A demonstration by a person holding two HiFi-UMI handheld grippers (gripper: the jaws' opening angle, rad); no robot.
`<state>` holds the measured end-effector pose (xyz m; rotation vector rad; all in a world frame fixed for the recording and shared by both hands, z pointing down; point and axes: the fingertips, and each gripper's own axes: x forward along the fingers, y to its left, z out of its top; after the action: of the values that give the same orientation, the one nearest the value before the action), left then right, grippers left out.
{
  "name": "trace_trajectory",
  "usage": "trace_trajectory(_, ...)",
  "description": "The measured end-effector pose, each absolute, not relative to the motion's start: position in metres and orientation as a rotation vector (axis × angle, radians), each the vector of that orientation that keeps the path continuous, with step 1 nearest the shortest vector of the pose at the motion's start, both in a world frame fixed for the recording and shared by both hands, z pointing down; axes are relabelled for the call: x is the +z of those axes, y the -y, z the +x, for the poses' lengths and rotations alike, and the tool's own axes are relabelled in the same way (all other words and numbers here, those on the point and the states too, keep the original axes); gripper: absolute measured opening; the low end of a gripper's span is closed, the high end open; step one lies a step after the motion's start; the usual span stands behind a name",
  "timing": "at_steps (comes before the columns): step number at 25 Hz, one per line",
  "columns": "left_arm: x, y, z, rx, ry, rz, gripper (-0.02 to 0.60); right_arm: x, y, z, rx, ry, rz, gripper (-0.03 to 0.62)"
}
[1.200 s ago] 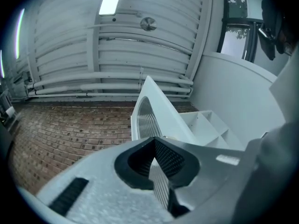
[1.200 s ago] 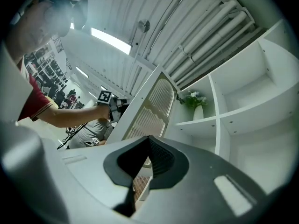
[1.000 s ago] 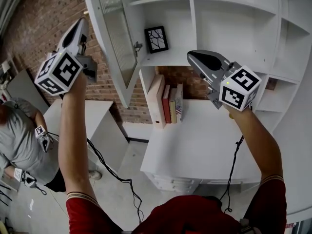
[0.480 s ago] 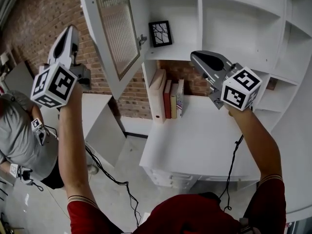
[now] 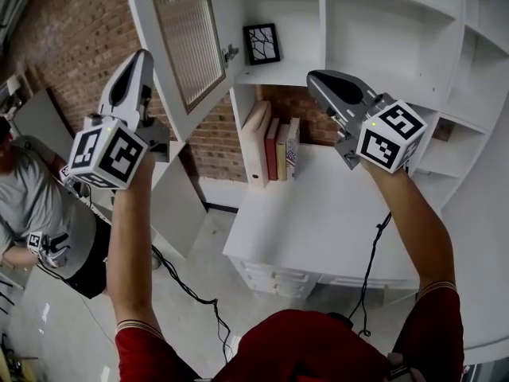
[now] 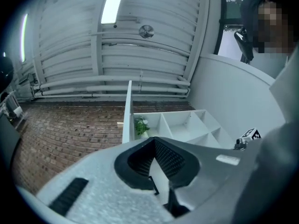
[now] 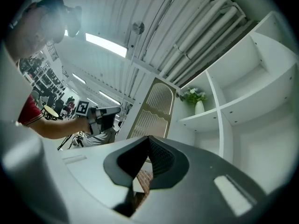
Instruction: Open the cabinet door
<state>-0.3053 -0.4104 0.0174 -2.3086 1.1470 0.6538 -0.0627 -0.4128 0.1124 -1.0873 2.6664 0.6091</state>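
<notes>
The white cabinet door [image 5: 188, 44] with its ribbed glass panel stands swung open to the left of the shelf unit [image 5: 374, 30]. My left gripper [image 5: 143, 60] is shut on nothing, left of the door and apart from it. In the left gripper view the door [image 6: 127, 118] shows edge-on beyond the shut left gripper [image 6: 153, 158]. My right gripper [image 5: 320, 80] hangs in front of the shelves, jaws together, holding nothing. The right gripper view shows the right gripper [image 7: 147, 157], the open door [image 7: 156, 107] and the left gripper [image 7: 102, 117] beside it.
A framed picture [image 5: 262, 43] stands on a shelf inside the cabinet. Books [image 5: 274, 151] lean at the back of the white desk [image 5: 342, 221]. A potted plant [image 7: 196, 97] sits on an upper shelf. A person in a grey shirt [image 5: 32, 205] stands at the left by the brick wall [image 5: 71, 38].
My left gripper has dropped lower and drawn away from the door, still shut. The door stays open. The right gripper has shifted only slightly.
</notes>
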Motion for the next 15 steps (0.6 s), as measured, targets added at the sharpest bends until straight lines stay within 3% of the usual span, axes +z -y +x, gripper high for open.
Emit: trace_trajectory(15, 0.125, 0.313, -0.139, 0.608, -1.05, -2.58, 0.006, 0.138, 0.293, -0.012, 0.684, -2.629, -1.06, 0.013)
